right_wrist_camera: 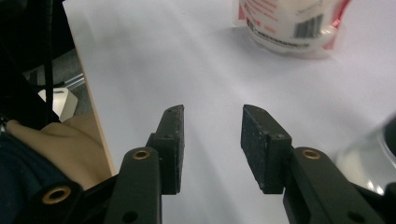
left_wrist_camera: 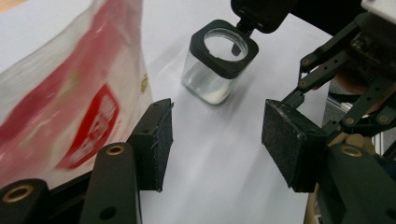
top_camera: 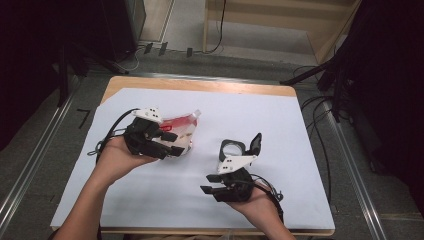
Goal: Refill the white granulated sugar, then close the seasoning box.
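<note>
Jaws of both grippers gape, bag [left_wrist_camera: 60, 107] beside left, jar [left_wrist_camera: 217, 63] ahead

I hold the left gripper [top_camera: 172, 145] and the right gripper [top_camera: 209, 183] in my hands, both with jaws parted, well apart from each other.

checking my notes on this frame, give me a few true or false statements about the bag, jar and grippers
1. The jar has its lid flipped open. True.
2. The left gripper is shut on the bag. False: its jaws stand apart with nothing between them, the bag beside one jaw.
3. The right gripper holds the jar. False: its jaws are open on nothing.
4. The bag is red and clear. True.
5. The jar lies on its side. False: it stands upright on the white sheet.
</note>
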